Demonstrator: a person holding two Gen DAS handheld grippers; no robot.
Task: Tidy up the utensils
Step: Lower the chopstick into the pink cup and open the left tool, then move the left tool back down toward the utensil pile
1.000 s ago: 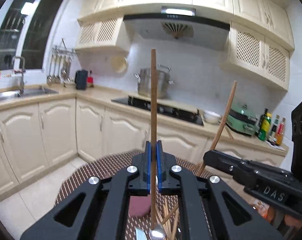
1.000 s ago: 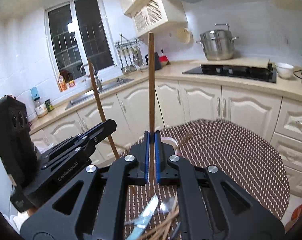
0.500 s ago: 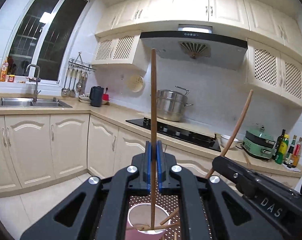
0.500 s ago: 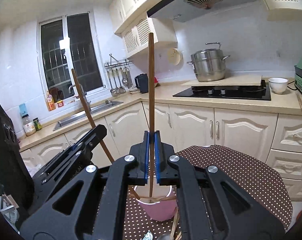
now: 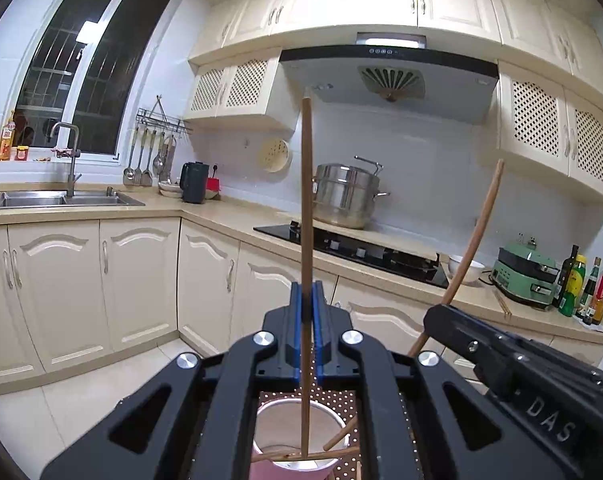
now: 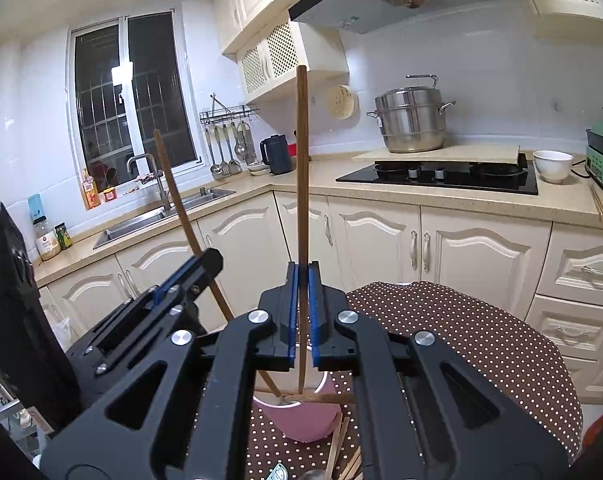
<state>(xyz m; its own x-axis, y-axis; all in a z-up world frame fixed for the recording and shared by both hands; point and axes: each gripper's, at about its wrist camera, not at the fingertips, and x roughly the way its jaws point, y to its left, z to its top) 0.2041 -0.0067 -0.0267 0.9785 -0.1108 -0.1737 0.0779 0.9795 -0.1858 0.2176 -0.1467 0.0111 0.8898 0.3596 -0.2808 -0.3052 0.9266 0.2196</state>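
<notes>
My left gripper (image 5: 306,312) is shut on a brown chopstick (image 5: 306,220) held upright, its lower tip over the rim of a pink cup (image 5: 277,424). My right gripper (image 6: 301,292) is shut on a second brown chopstick (image 6: 301,184), also upright, its tip at the same pink cup (image 6: 301,420). Each gripper shows in the other's view: the right one (image 5: 445,316) with its chopstick (image 5: 475,240), the left one (image 6: 205,264) with its chopstick (image 6: 177,204). More chopsticks (image 6: 301,396) lie across the cup's rim.
The cup stands on a round table with a brown dotted cloth (image 6: 481,340). Several loose chopsticks (image 6: 341,448) and cutlery lie in front of the cup. Cream cabinets, a sink (image 5: 61,198) and a hob (image 6: 441,174) surround the table.
Both grippers tilted up and moved over the pink cup, carrying their chopsticks. The chopstick tips have come down to the cup's rim.
</notes>
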